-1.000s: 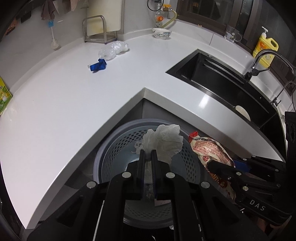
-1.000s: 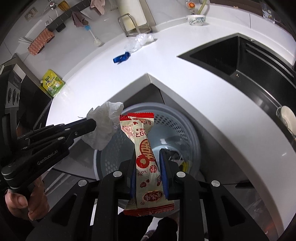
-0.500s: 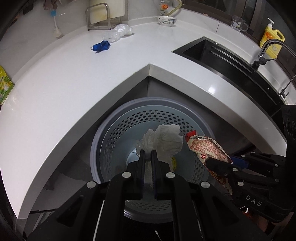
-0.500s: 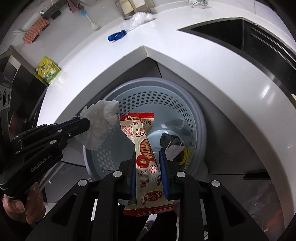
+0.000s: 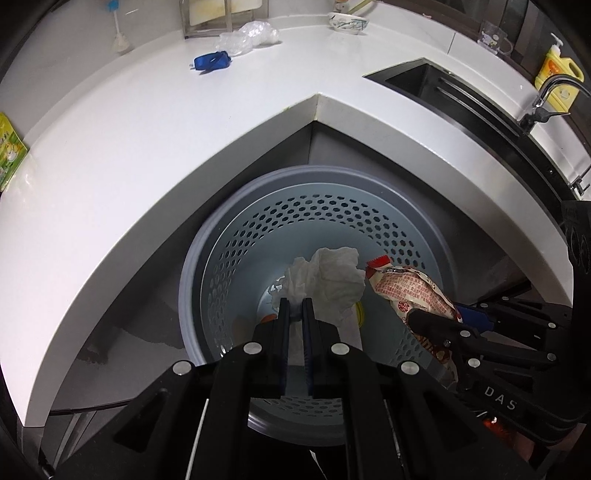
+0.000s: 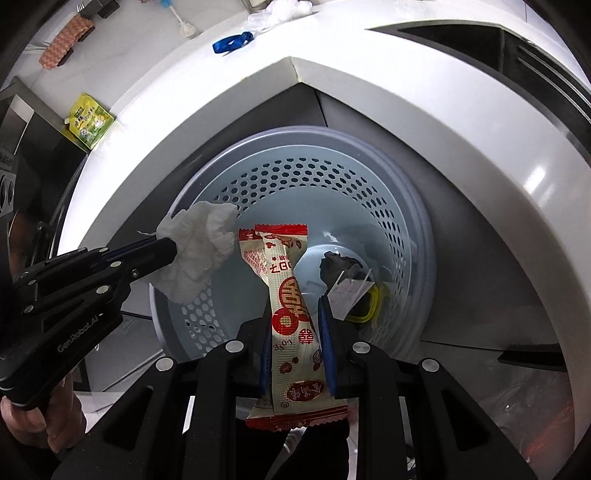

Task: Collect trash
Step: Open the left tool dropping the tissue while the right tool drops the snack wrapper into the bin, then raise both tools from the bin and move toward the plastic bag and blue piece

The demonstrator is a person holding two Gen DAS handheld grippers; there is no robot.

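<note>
Moved: both grippers lower, now over the bin (image 5: 369, 192).
Table: white corner table (image 5: 147, 122), one sink (image 5: 454, 92).
Left gripper (image 5: 295, 310): clamps one tissue (image 5: 328, 277).
Right gripper (image 6: 295, 314): clamps one snack wrapper (image 6: 288, 295).
Left on table: one blue scrap (image 5: 211, 62), one clear bag (image 5: 247, 33).

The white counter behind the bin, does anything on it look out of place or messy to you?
Yes. A crumpled clear plastic bag and a blue scrap lie loose on the counter, and a green-yellow sachet sits at its left edge. They look like uncollected litter. Nothing looks spilled or broken.
</note>
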